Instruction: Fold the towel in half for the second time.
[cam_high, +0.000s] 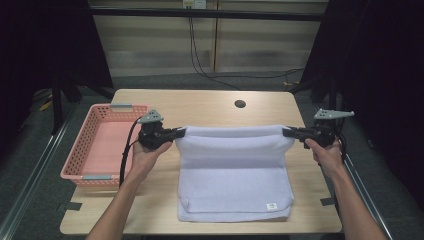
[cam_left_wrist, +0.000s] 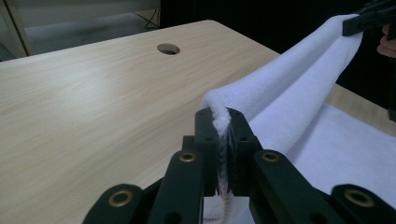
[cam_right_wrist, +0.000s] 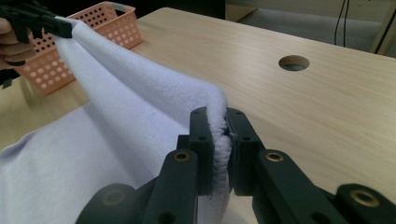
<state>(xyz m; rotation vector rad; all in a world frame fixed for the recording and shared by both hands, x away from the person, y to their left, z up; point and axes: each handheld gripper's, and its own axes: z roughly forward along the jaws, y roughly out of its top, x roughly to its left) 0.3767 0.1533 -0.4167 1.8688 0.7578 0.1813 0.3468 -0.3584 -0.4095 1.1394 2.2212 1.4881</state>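
A white towel (cam_high: 234, 175) lies on the wooden table (cam_high: 210, 106), its far edge lifted and stretched between both grippers while the near part rests flat. My left gripper (cam_high: 181, 132) is shut on the towel's left far corner (cam_left_wrist: 218, 116). My right gripper (cam_high: 287, 132) is shut on the right far corner (cam_right_wrist: 219, 126). In the left gripper view the towel (cam_left_wrist: 299, 79) runs up to the other gripper (cam_left_wrist: 359, 23) at top right. From the right gripper view, the towel (cam_right_wrist: 140, 88) stretches to the other gripper (cam_right_wrist: 51, 25) at top left.
A pink plastic basket (cam_high: 102, 142) stands at the table's left edge, beside my left hand; it also appears as the basket (cam_right_wrist: 88, 37) in the right gripper view. A round cable hole (cam_high: 240, 104) sits near the table's far edge. Dark curtains flank both sides.
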